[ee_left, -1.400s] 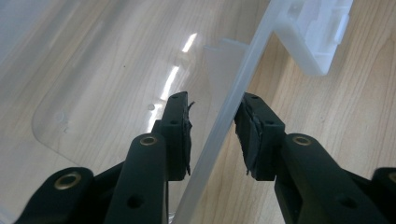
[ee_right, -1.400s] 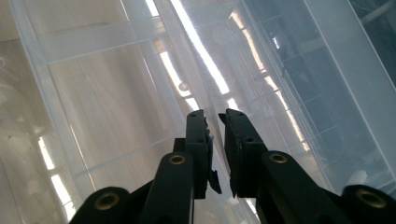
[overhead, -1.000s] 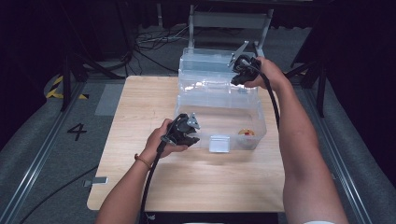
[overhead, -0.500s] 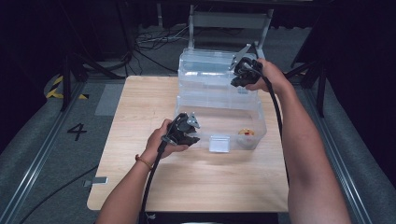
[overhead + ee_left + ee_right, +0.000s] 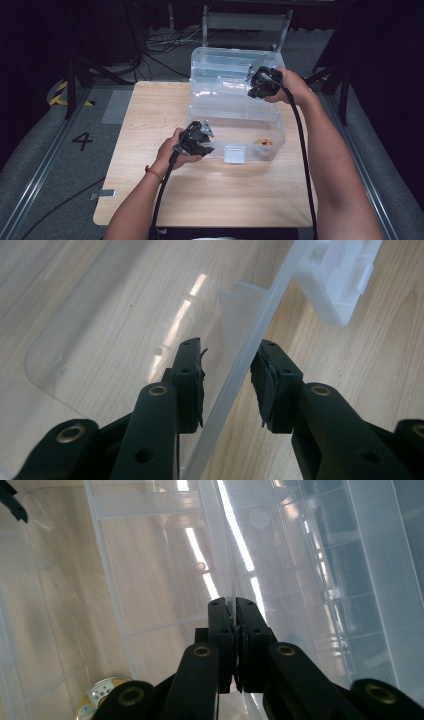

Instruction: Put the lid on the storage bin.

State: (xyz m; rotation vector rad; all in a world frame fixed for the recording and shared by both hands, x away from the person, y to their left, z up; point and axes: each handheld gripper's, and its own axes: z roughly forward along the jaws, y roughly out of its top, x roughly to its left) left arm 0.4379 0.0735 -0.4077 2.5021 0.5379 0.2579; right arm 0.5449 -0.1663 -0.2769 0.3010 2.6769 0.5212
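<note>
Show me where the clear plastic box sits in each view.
High view: clear plastic box, centre, on the table's far half.
Left gripper view: its front rim runs diagonally up the middle.
Right gripper view: its walls span the picture.
Shared landmark: the wooden tabletop.

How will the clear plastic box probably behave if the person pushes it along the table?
The clear plastic box looks thin-walled and almost empty, so it is probably light and slides easily on the smooth wooden table. Its walls may flex. The open lid behind could make it tip backward.
</note>
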